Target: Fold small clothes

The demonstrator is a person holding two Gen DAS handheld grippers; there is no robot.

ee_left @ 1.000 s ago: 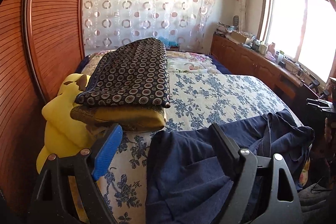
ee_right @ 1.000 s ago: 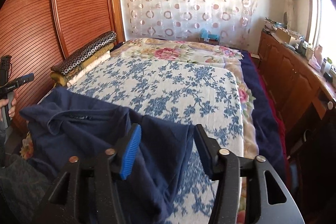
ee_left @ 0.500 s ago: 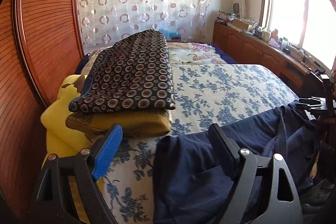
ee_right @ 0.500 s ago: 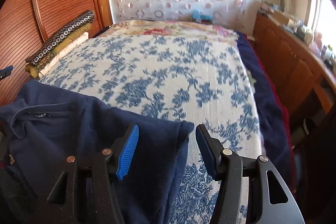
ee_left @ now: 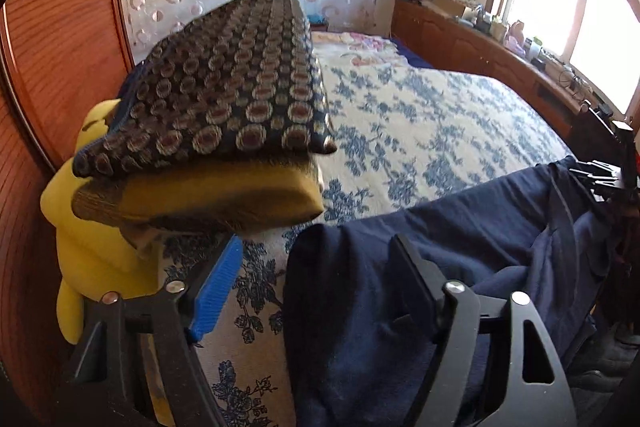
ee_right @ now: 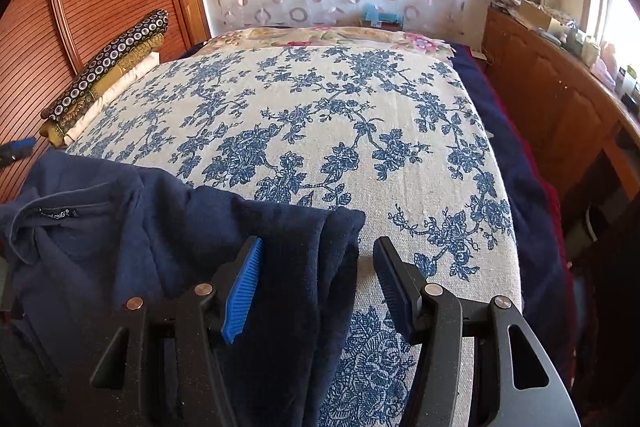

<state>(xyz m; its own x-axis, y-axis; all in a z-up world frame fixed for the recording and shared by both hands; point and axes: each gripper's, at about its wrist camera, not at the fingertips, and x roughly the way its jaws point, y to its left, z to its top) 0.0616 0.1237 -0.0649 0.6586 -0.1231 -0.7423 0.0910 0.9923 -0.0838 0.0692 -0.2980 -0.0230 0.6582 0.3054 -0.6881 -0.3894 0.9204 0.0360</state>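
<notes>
A navy collared shirt point(ee_right: 120, 227) lies crumpled across the near edge of the bed, its label showing by the collar. My right gripper point(ee_right: 320, 283) straddles the shirt's right corner. That folded corner sits between the jaws, and a gap shows beside the right pad point(ee_right: 394, 287). My left gripper point(ee_left: 316, 283) hangs over the shirt's point(ee_left: 480, 247) left edge with its jaws closing. The cloth's edge lies between them, and the blue left pad point(ee_left: 218, 287) stands clear of it over the bedspread.
The bed has a blue floral cover point(ee_right: 320, 115). At its left edge a ring-patterned cushion point(ee_left: 232, 87) lies on a mustard one point(ee_left: 208, 195), beside a yellow plush toy point(ee_left: 80, 247). Slatted wooden doors point(ee_left: 48, 47) stand on the left, and a cluttered wooden cabinet point(ee_right: 560, 99) on the right.
Both grippers have sunk toward the bed and closer to the shirt. The left jaws have narrowed, and the cushion pile looms nearer. The right gripper now straddles the shirt's corner.
</notes>
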